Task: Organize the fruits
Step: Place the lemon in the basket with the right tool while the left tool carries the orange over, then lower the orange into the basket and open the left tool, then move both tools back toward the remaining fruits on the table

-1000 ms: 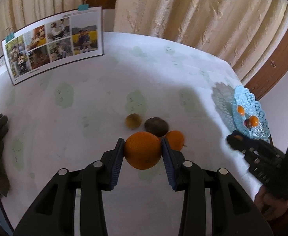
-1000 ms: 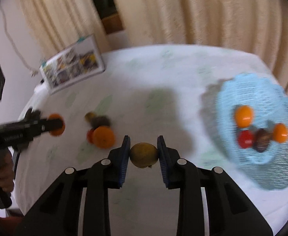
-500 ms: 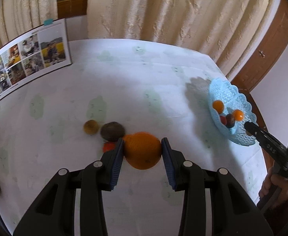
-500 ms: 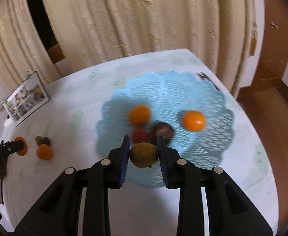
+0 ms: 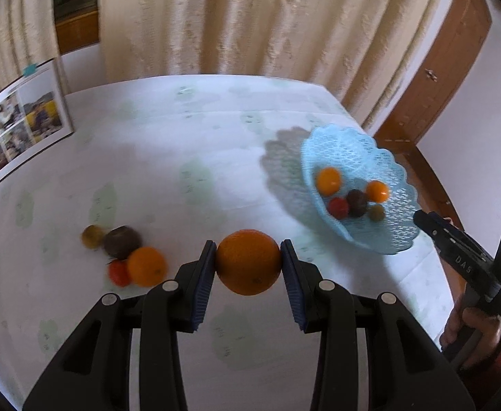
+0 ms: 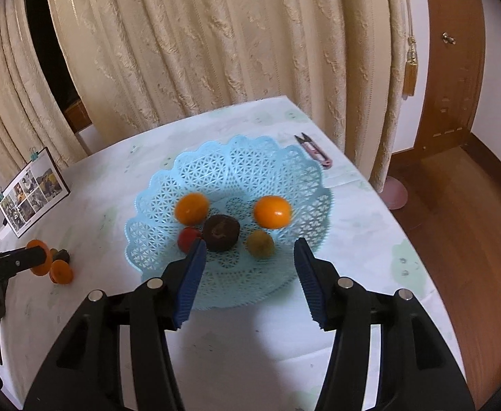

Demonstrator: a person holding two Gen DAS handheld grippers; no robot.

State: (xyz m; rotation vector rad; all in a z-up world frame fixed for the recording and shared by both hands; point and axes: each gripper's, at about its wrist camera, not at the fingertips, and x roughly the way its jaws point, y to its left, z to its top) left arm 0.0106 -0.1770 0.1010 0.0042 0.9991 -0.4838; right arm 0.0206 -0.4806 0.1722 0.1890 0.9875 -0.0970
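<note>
Fruits divide between our two tools: a large orange [image 5: 248, 262] sits pinched between the blue ribbed pads of our left gripper [image 5: 248, 267], above the worktop [image 5: 188, 157]. Our right gripper [image 6: 248, 257], jaws just opening and now spread with nothing between them, hovers over the pale blue lattice basket [image 6: 236, 167], where a small yellow-green fruit [image 6: 260, 244] lies beside a dark round one [image 6: 221, 232], two oranges and a red one. Four more fruits [image 5: 123, 253] cluster on the white cloth, well apart from the scalloped basket.

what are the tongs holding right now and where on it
The left tongs clamp the big orange by its two opposite sides. The right tongs, jaws just opened, hold nothing; the yellow-green fruit lies in the blue basket.
</note>
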